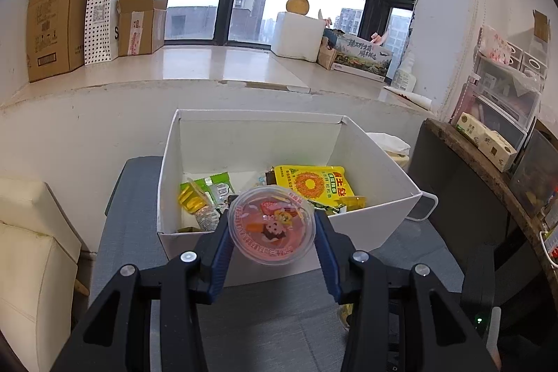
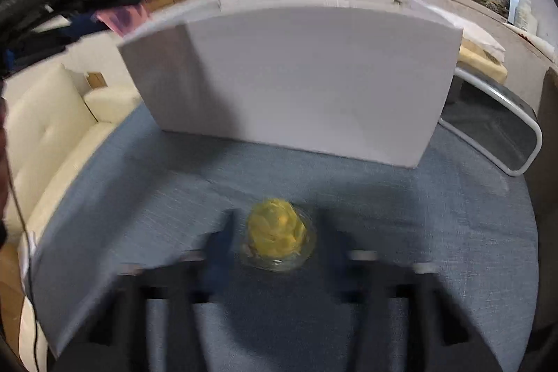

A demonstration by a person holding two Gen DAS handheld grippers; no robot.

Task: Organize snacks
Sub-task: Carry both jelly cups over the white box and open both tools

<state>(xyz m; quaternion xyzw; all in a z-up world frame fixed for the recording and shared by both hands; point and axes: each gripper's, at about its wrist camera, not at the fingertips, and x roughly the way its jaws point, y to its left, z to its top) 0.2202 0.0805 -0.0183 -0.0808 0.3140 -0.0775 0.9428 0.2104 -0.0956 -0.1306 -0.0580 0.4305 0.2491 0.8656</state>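
Between the blue pads of the left gripper [image 1: 273, 232] a pink jelly cup [image 1: 273, 226] is clamped above the white box [image 1: 383, 169] of snacks. Between the right gripper's [image 2: 277, 239] blurred, unclosed fingers, a yellow jelly cup [image 2: 277, 232] is seen on the blue cloth [image 2: 139, 197].

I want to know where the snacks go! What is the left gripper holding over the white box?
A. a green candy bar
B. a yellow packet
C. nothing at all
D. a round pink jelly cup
D: in the left wrist view the left gripper has its blue pads pressed on either side of a round pink jelly cup, held above the near edge of the open white box.
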